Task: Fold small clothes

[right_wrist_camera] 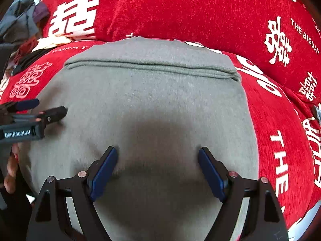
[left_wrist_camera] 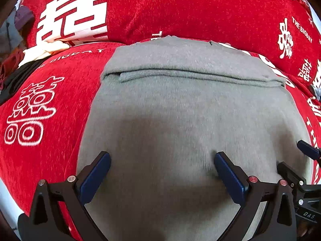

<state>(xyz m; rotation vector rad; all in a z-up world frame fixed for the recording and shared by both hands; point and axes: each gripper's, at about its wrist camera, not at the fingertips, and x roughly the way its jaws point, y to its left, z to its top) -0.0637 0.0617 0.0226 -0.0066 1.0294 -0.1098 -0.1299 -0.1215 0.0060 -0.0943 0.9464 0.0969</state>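
A grey garment [left_wrist_camera: 180, 104] lies flat on a red printed cover [left_wrist_camera: 66, 84], with a folded hem band across its far part. My left gripper [left_wrist_camera: 162, 157] stands open just over the near part of the cloth, nothing between its blue pads. In the right wrist view the same grey garment [right_wrist_camera: 144, 96] fills the middle. My right gripper [right_wrist_camera: 158, 152] is open above it, its tips close to the fabric. The left gripper [right_wrist_camera: 50, 108] shows at that view's left edge, and the right gripper's fingers [left_wrist_camera: 309, 150] show at the left wrist view's right edge.
A red cushion [left_wrist_camera: 200, 8] with white characters rises behind the garment. A pile of other clothes [left_wrist_camera: 36, 54], white, dark and reddish, lies at the far left. A person's hand [right_wrist_camera: 11, 170] shows at the left edge of the right wrist view.
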